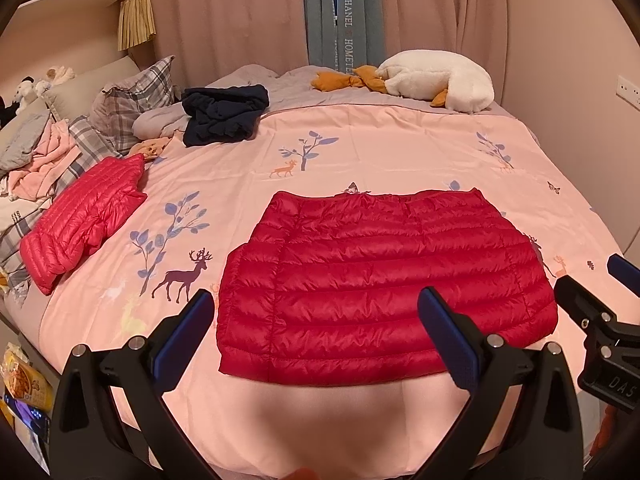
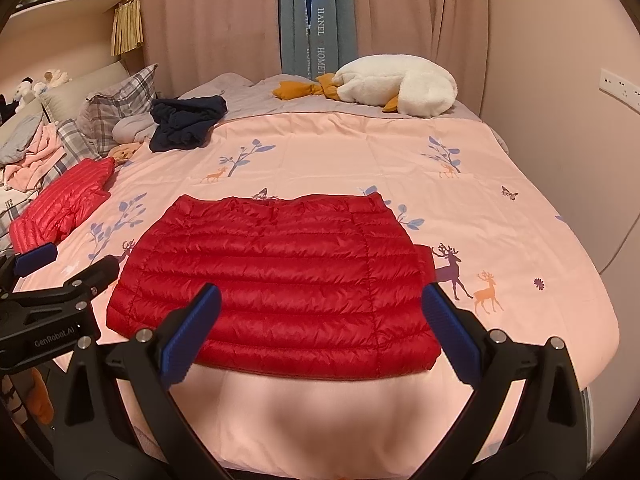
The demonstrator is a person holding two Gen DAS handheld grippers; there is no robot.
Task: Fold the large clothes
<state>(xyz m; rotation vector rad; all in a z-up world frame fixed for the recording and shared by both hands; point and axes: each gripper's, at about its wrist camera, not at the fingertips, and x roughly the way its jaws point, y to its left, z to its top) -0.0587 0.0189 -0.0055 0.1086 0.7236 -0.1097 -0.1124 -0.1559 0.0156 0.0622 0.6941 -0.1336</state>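
Note:
A dark red quilted down jacket (image 1: 384, 284) lies folded into a flat rectangle on the pink bedspread (image 1: 360, 148); it also shows in the right wrist view (image 2: 276, 284). My left gripper (image 1: 320, 312) is open and empty, held above the jacket's near edge. My right gripper (image 2: 320, 308) is open and empty, also above the near edge. Each gripper shows at the side of the other's view: the right gripper (image 1: 600, 280), the left gripper (image 2: 68, 264).
A folded lighter red down jacket (image 1: 84, 220) lies at the bed's left. A crumpled dark navy garment (image 1: 224, 114), plaid pillows (image 1: 132, 100) and a pink heap (image 1: 44, 164) sit at the far left. A white goose plush (image 1: 436, 78) lies at the back. Curtains hang behind.

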